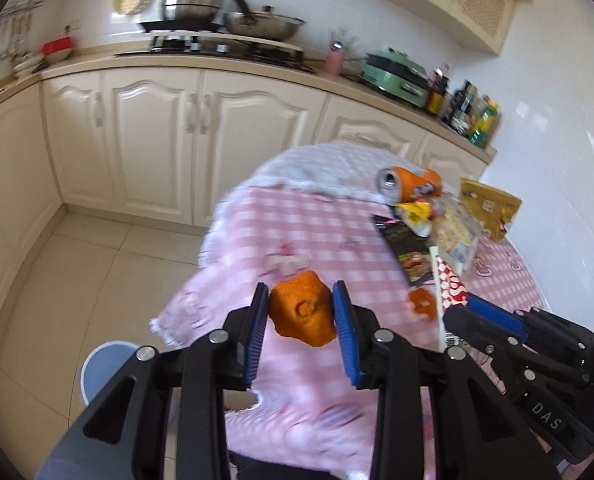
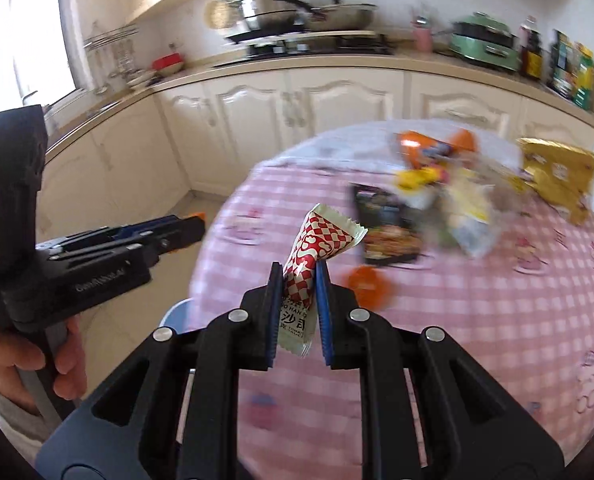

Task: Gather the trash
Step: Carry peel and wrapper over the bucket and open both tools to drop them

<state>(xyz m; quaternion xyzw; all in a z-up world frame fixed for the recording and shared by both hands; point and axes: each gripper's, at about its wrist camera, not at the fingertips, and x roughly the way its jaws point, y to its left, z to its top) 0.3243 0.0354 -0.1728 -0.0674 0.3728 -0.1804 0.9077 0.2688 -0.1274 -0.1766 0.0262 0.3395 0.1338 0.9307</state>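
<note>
My left gripper (image 1: pixel 300 294) is shut on a piece of orange peel (image 1: pixel 301 312), held above the left edge of the pink checked tablecloth (image 1: pixel 305 228). My right gripper (image 2: pixel 300 276) is shut on a red-and-white checked sauce packet (image 2: pixel 313 256), also seen in the left wrist view (image 1: pixel 451 288). A second piece of orange peel (image 2: pixel 367 286) lies on the table. Further back lie an orange soda can (image 1: pixel 411 184), a dark snack wrapper (image 1: pixel 407 248), yellow and clear wrappers (image 1: pixel 453 228) and a yellow bag (image 1: pixel 491 204). The left gripper appears at the left of the right wrist view (image 2: pixel 193 222).
A light blue bin (image 1: pixel 105 364) stands on the tiled floor below the table's left edge. Cream kitchen cabinets (image 1: pixel 157 128) run behind, with pots on a stove (image 1: pixel 217 40), a green appliance (image 1: pixel 397 74) and bottles (image 1: pixel 469 108) on the counter.
</note>
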